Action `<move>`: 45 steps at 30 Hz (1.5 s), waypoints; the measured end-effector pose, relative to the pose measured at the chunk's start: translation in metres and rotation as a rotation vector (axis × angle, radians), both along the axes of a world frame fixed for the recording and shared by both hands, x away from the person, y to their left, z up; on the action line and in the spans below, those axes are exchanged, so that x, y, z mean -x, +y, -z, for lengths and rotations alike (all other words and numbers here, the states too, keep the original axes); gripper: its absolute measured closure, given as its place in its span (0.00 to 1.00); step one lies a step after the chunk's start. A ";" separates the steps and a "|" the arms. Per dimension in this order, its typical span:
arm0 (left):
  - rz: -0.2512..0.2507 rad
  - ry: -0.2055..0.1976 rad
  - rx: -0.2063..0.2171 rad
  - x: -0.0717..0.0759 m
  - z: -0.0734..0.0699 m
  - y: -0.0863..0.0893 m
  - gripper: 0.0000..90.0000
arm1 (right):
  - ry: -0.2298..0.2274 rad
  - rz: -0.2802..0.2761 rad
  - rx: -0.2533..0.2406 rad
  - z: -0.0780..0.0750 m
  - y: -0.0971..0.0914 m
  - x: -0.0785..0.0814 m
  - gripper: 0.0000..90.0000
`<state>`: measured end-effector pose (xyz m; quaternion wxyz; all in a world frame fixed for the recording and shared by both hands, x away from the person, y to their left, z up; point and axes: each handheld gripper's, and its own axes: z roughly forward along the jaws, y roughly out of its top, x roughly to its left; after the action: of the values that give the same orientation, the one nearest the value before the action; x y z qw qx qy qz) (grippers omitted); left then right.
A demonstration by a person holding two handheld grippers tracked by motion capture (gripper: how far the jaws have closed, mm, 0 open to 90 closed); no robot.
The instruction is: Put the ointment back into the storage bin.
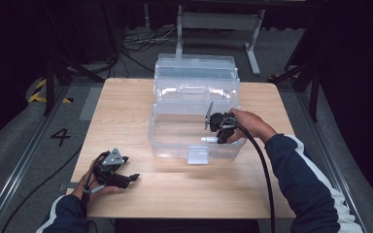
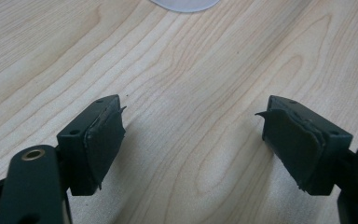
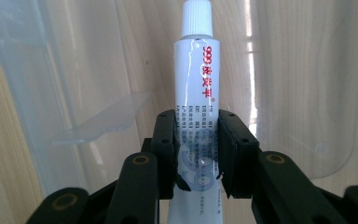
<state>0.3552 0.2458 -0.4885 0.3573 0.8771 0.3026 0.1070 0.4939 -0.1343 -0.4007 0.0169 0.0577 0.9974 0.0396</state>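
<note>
A white ointment tube (image 3: 196,98) with a ribbed white cap and red print sits between the pads of my right gripper (image 3: 196,154), which is shut on it. In the high view that gripper (image 1: 212,139) hangs over the right front part of the clear plastic box (image 1: 175,141), and the tube (image 1: 209,139) pokes out leftward. My left gripper (image 1: 135,176) rests low on the wooden table (image 1: 184,194) at the front left. Its jaws stand wide apart over bare wood, its pads (image 2: 103,140) holding nothing.
The clear box has its lid (image 1: 194,68) folded back toward the table's far edge, and a latch tab (image 1: 197,155) sticks out at its front. Beyond the table lie cables and a metal stand (image 1: 218,24) on the floor.
</note>
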 end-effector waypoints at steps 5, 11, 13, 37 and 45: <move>0.000 0.000 0.000 0.000 0.000 0.000 0.23 | 0.005 0.004 -0.003 0.001 -0.001 0.000 0.76; 0.000 0.000 0.000 0.000 0.000 0.000 0.23 | 0.003 0.006 -0.014 -0.002 -0.001 0.000 0.75; -0.003 -0.001 -0.001 0.000 0.000 0.000 0.23 | -0.002 0.003 -0.013 -0.004 -0.001 0.001 0.75; -0.007 -0.004 -0.002 0.001 0.000 0.000 0.23 | -0.149 0.071 -0.349 -0.033 -0.039 0.011 0.73; -0.012 -0.005 -0.002 0.001 0.000 -0.001 0.23 | -0.191 0.092 -0.420 -0.035 -0.053 0.017 0.70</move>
<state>0.3542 0.2451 -0.4885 0.3563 0.8755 0.3067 0.1117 0.4771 -0.1871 -0.3656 0.1007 0.1015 0.9574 0.2510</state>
